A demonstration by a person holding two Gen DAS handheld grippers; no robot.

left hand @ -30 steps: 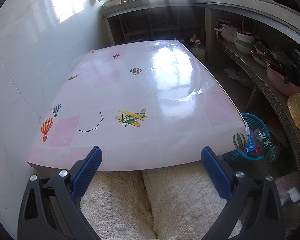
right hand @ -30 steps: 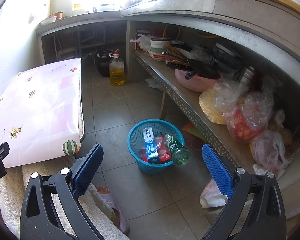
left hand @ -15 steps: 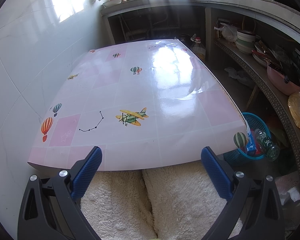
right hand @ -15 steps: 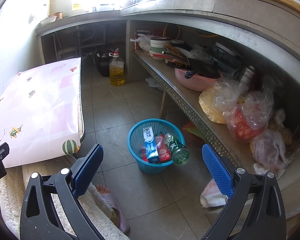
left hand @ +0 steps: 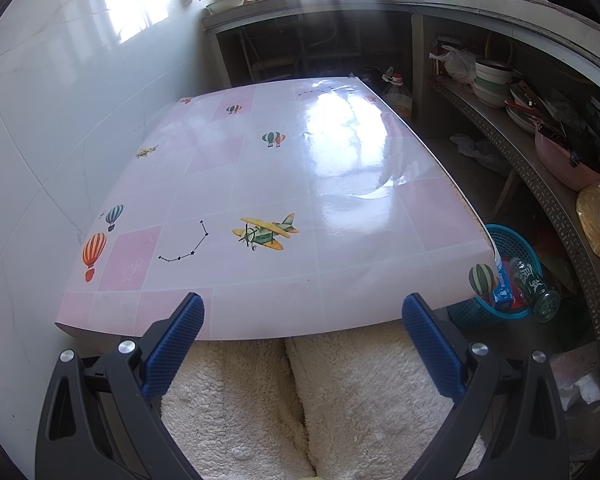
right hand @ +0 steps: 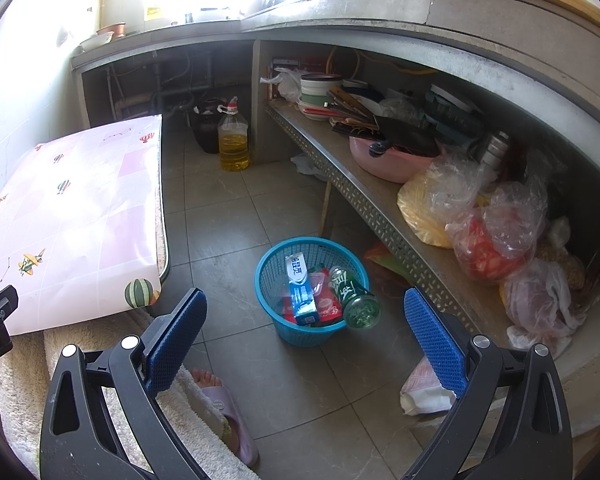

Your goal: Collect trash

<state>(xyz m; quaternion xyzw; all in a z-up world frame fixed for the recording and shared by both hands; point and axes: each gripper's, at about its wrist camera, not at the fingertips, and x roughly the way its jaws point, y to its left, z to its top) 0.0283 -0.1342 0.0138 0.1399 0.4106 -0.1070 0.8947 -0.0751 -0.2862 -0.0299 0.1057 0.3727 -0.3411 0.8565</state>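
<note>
A blue mesh basket (right hand: 272, 276) stands on the tiled floor and holds a blue and white carton (right hand: 300, 290), red packets (right hand: 328, 306) and a green glass bottle (right hand: 354, 298) leaning over its rim. The basket also shows at the right in the left wrist view (left hand: 510, 240). My right gripper (right hand: 306, 334) is open and empty, held above the floor just in front of the basket. My left gripper (left hand: 302, 338) is open and empty over the near edge of the pink-tiled table (left hand: 260, 184), whose top is bare.
A long metal shelf (right hand: 364, 200) with bowls, a pink pot (right hand: 388, 160) and plastic bags runs along the right. An oil bottle (right hand: 233, 146) stands on the floor at the back. A crumpled paper (right hand: 424, 388) lies by the shelf. White fleece-covered legs (left hand: 300, 400) and a slippered foot (right hand: 220, 400) are below.
</note>
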